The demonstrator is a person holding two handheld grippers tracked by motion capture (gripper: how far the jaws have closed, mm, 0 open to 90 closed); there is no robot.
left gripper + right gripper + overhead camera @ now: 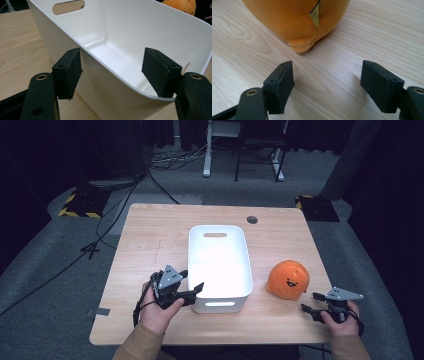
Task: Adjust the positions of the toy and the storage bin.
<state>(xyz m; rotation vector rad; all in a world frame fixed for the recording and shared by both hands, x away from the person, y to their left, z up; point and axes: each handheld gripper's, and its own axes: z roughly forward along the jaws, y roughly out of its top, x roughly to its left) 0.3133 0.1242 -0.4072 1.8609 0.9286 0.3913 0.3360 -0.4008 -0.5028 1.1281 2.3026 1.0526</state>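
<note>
Here left gripper [112, 72] straddles bin [130, 27] rim, unclamped.

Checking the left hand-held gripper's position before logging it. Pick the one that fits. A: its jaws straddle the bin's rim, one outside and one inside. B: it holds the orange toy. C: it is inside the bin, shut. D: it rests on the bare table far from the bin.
A: in the left gripper view the bin wall runs between the open jaws of the left hand-held gripper, one jaw outside, one inside.
</note>
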